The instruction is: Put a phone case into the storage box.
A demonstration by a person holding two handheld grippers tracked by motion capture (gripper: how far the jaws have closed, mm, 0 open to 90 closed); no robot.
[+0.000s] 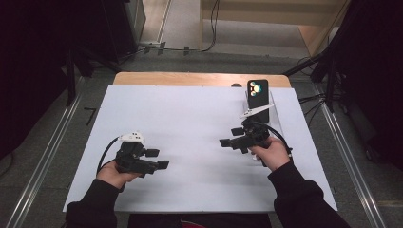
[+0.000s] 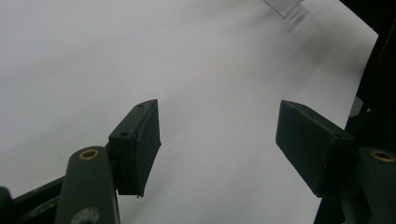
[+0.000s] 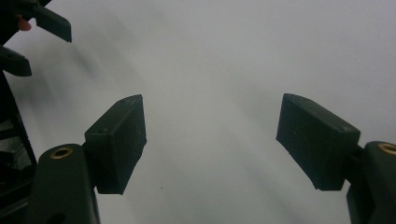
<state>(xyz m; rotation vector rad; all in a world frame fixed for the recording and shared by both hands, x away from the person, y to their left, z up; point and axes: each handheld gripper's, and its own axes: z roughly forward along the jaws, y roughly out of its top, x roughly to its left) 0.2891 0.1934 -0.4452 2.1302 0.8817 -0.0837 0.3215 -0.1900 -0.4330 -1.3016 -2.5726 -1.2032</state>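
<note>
My left gripper (image 1: 158,159) is held low over the white board (image 1: 190,118) at front left, jaws wide apart and pointing right, with nothing between them. In its own view the left gripper (image 2: 219,140) frames bare white board (image 2: 140,56). My right gripper (image 1: 229,136) hovers at the right of the board, pointing left toward the other one, open and holding nothing. From its own camera, the right gripper (image 3: 210,135) looks across plain white board (image 3: 233,56). A black phone (image 1: 258,94) stands upright in a clear stand (image 1: 272,110) just behind the right hand.
The board lies on a wooden table (image 1: 199,78) whose far edge shows behind it. A corner of the clear stand (image 2: 282,7) appears at the top of the left gripper view. The left gripper's jaws (image 3: 46,21) sit at the upper left of the right gripper view. Grey floor and metal rails flank the table.
</note>
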